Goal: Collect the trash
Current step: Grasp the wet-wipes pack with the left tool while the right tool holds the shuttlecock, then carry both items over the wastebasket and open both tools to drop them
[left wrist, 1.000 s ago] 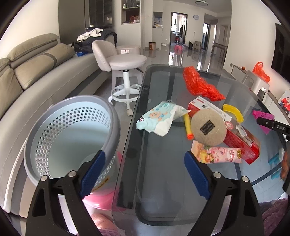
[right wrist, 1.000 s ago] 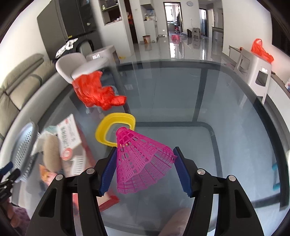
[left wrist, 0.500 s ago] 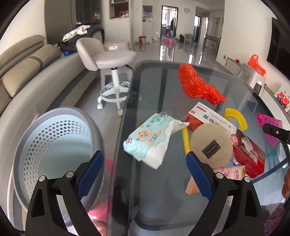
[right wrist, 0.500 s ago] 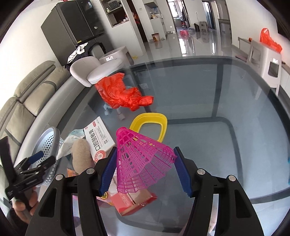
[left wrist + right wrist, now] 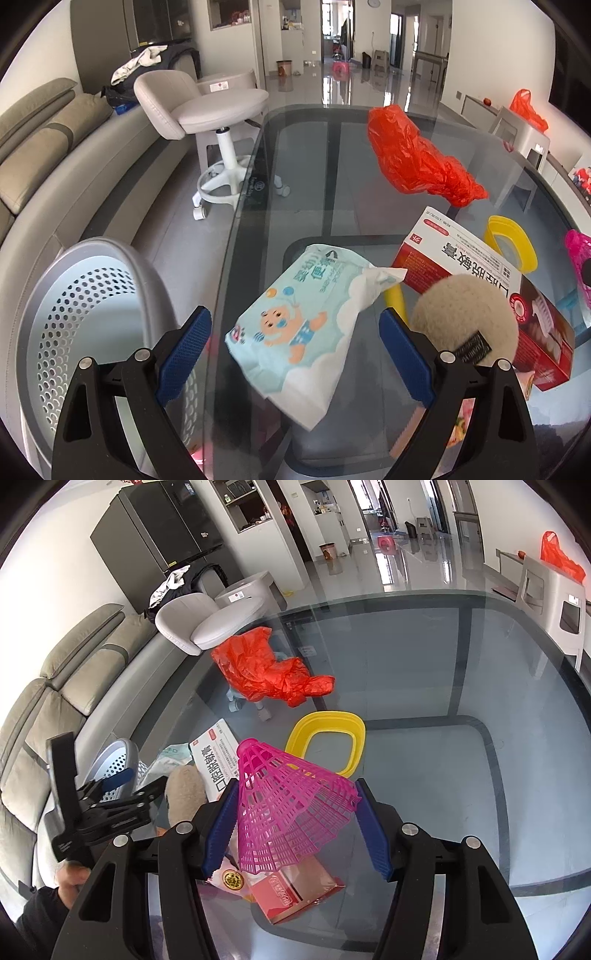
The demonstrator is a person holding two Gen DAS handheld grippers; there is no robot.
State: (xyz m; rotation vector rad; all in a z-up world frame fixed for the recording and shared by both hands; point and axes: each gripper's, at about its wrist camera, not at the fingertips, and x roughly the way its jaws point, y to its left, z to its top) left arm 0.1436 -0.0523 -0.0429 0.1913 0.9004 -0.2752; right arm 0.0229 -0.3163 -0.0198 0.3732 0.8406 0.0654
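Note:
My right gripper (image 5: 295, 830) is shut on a pink plastic shuttlecock (image 5: 291, 812) and holds it above the glass table (image 5: 424, 701). My left gripper (image 5: 295, 347) is open and empty, low over a pale blue wet-wipes pack (image 5: 303, 328) that lies between its fingers. Beside the pack lie a red and white box (image 5: 480, 280), a round beige puff (image 5: 465, 328), a yellow ring (image 5: 513, 247) and a red plastic bag (image 5: 417, 166). A grey perforated bin (image 5: 88, 325) stands off the table's left edge.
A grey swivel stool (image 5: 214, 110) and a grey sofa (image 5: 55, 155) stand left of the table. A white stool (image 5: 554, 605) with an orange bag stands at the far right. The left gripper shows in the right wrist view (image 5: 110, 797).
My left gripper has moved forward and right from the bin to over the wipes pack. My right gripper has carried the shuttlecock left, toward the box and the bin.

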